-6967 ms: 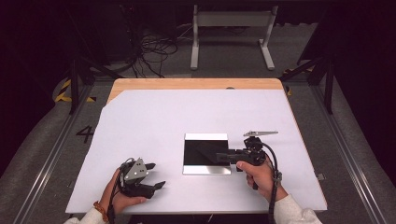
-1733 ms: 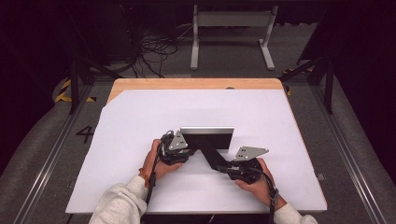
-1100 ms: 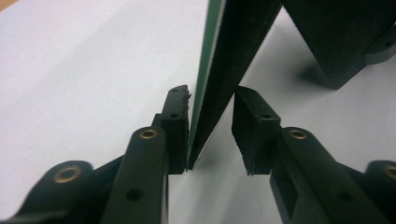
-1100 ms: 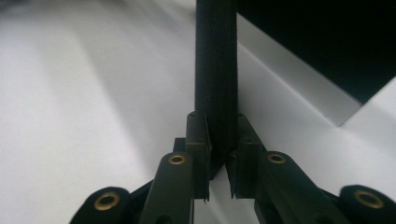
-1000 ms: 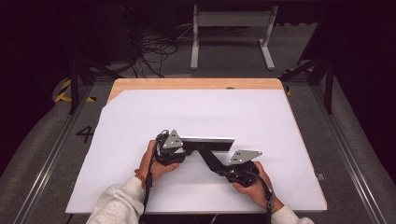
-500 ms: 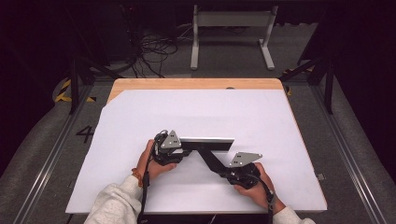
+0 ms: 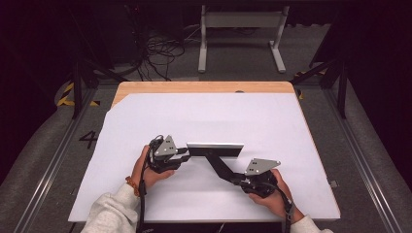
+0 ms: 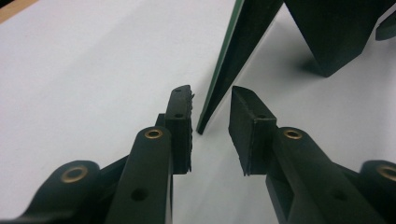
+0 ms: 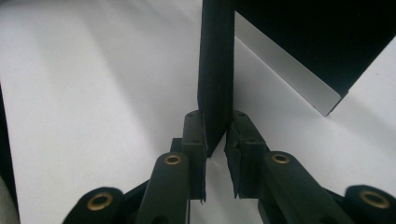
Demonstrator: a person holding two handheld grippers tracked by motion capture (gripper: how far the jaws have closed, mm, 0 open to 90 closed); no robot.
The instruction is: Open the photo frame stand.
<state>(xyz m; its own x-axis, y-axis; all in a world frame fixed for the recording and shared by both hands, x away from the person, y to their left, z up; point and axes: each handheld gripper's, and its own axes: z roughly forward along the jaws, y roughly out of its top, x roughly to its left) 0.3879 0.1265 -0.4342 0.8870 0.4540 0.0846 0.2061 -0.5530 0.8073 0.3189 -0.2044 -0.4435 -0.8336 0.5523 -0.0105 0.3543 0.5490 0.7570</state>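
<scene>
A thin black picture frame [image 7: 214,148] with a silver border stands on its long edge at the middle of the white table [image 7: 252,116]. Its black prop leg [image 7: 219,167] slants back toward me, and my right gripper [image 7: 239,180] is shut on the leg's end. In the right gripper view the leg [image 9: 215,70] is pinched between the jaws of my right gripper [image 9: 215,122], with the frame's panel [image 9: 299,42] beyond. My left gripper [image 7: 184,151] stands open at the frame's left end. In the left gripper view the frame's thin edge [image 8: 228,60] sits between the jaws of my left gripper [image 8: 211,100], touching neither pad.
A white sheet covers the table, with a wooden strip [image 7: 204,87] bare at the far edge. Cables [image 7: 160,48] and a metal stand [image 7: 240,29] lie on the floor beyond. The table's front edge is close behind both hands.
The frame, flat on the table 7 s ago, now stands on edge with its leg pulled out. The left hand came from the front left to the frame's end. Little moved in the last second.
</scene>
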